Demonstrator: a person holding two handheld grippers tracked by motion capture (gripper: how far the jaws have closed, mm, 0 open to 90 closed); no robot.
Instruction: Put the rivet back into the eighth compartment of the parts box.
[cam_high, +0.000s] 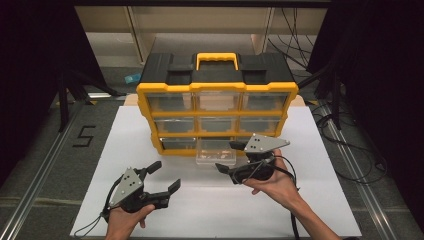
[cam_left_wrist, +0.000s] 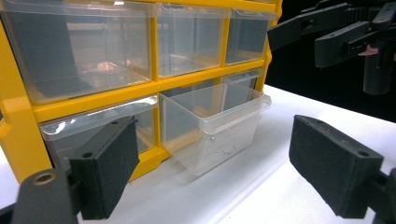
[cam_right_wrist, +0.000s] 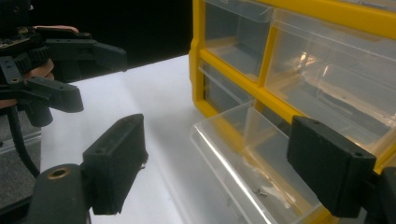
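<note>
- High view: yellow-framed plastic organiser cabinet w/ black top (cam_high: 217, 90) stands on white bench board (cam_high: 150, 200), 3×3 grid of clear drawers. Clear plastic bottom-centre drawer (cam_high: 216, 151) is pulled part-way out toward the person; its long axis runs front-to-back, out of the cabinet face. Right gripper (cam_high: 231, 157) sits just beside the drawer's right front corner, jaws apart, nothing between them. Left gripper (cam_high: 167, 176) rests lower-left, apart from the drawer, jaws spread, empty. Right hand (cam_high: 272, 185) is clearly the nearer one.
- Left gripper view: both black jaws stand wide at bottom corners, nothing clamped. The drawer (cam_left_wrist: 212, 126) lies ahead, between the jaw lines but not touched; a few tiny metal bits on its floor. Right gripper (cam_left_wrist: 303, 37) shows top right, beyond the drawer.
- Right gripper view: jaws wide apart, nothing held. The drawer (cam_right_wrist: 252, 163) lies ahead and to the right; far jaw overlaps its rim in the picture, contact can't be told. Small screw-like bits in its bottom. Left gripper (cam_right_wrist: 100, 74) at upper left, across the bench.
- Judgement: coming move turns on the drawer's slide axis; right jaws are placed by its front lip, so a push in or pull out falls to the right hand.
</note>
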